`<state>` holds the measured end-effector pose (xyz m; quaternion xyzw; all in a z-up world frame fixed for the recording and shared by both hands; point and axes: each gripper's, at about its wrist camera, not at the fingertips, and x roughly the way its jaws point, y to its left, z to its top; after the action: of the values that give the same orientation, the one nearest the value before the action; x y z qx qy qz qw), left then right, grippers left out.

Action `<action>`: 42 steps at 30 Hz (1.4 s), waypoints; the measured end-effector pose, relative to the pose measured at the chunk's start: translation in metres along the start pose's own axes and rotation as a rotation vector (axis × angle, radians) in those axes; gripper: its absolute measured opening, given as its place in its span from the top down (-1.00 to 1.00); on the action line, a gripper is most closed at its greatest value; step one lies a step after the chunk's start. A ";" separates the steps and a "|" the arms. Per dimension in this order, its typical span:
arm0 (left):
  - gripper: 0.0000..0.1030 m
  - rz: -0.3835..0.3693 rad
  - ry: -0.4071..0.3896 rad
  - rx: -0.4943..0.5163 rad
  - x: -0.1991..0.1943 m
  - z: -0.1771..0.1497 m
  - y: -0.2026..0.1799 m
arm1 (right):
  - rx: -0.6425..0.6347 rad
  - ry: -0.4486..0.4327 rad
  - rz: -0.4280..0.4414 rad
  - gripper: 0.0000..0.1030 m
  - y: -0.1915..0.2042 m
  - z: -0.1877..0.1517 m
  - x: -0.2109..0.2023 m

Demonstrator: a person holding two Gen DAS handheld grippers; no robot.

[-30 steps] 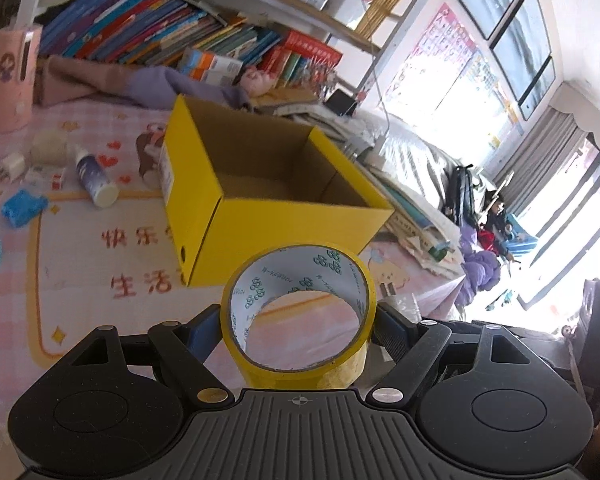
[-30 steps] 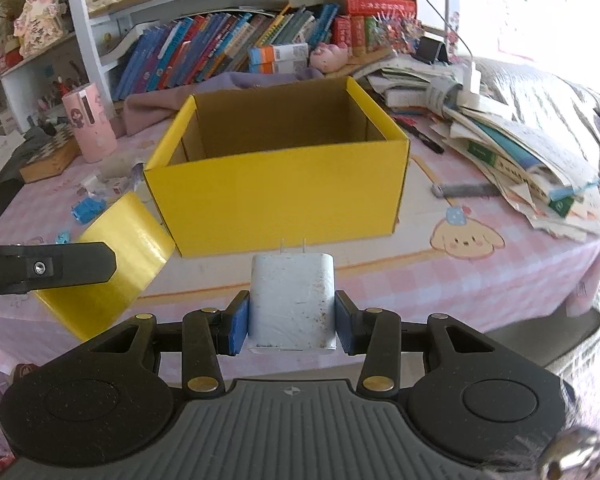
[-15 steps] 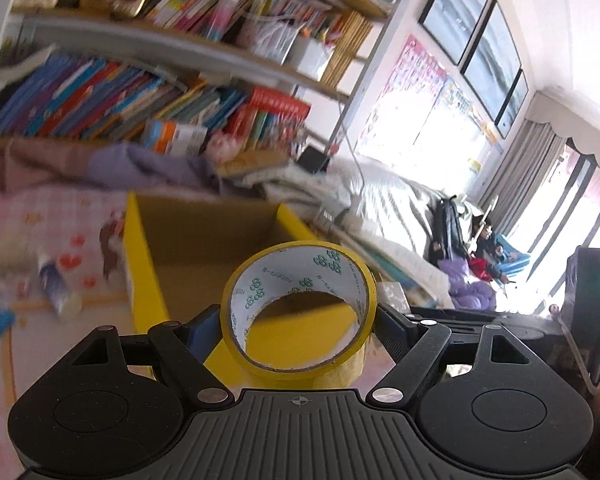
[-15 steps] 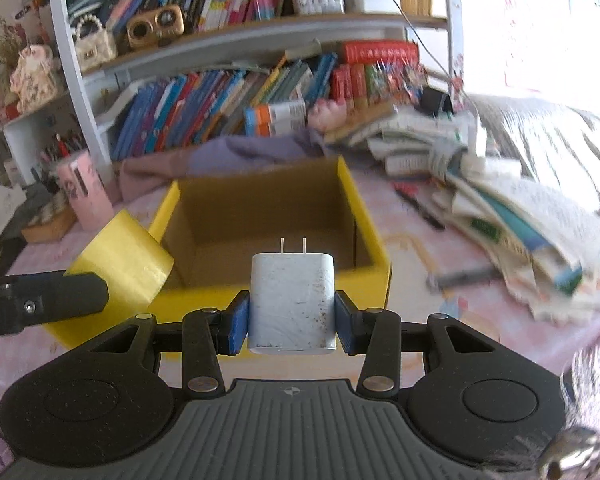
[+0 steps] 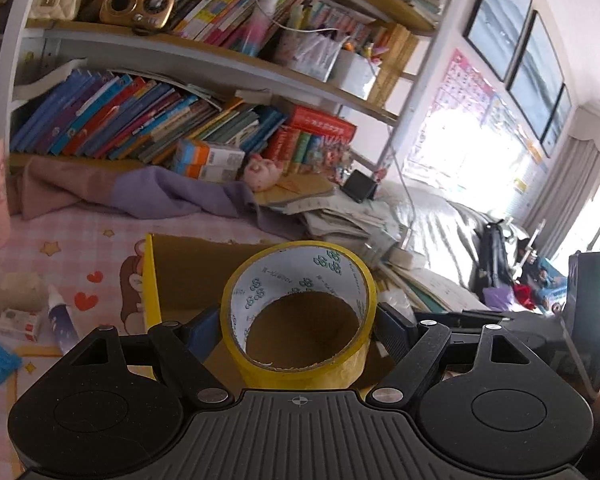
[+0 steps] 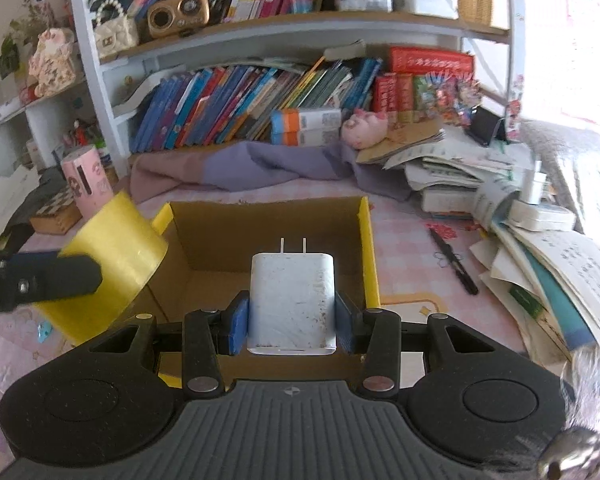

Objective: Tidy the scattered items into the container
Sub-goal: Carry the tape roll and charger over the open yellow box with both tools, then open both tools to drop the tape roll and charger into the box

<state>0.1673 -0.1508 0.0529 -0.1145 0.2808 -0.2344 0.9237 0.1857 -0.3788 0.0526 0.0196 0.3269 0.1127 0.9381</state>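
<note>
A pink checked desk [image 6: 412, 240] sits below crowded bookshelves [image 6: 260, 92]; the left gripper [image 5: 300, 320] clamps a yellow tape roll [image 5: 300, 308] over the open yellow box [image 6: 268, 240]; the right gripper [image 6: 292, 316] pinches a white charger [image 6: 292, 300] above it; the box's near wall is hidden behind the fingers [image 6: 236, 320].

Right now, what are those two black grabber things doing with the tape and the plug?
A person is tidying up with a grabber in each hand. The left gripper is squeezing a yellow tape roll, and the right gripper is squeezing a white charger plug. Both are held above the open yellow box, ready to drop in. A few small things, like a little bottle, wait on the pink tablecloth.
</note>
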 end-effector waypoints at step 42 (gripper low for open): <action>-0.61 0.268 0.270 0.262 0.103 -0.029 -0.017 | -0.521 0.222 0.038 0.19 0.013 0.008 0.123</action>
<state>0.2198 -0.2187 -0.0132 0.0772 0.3816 -0.1574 0.9076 0.2811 -0.3384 -0.0145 -0.2284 0.3874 0.2117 0.8677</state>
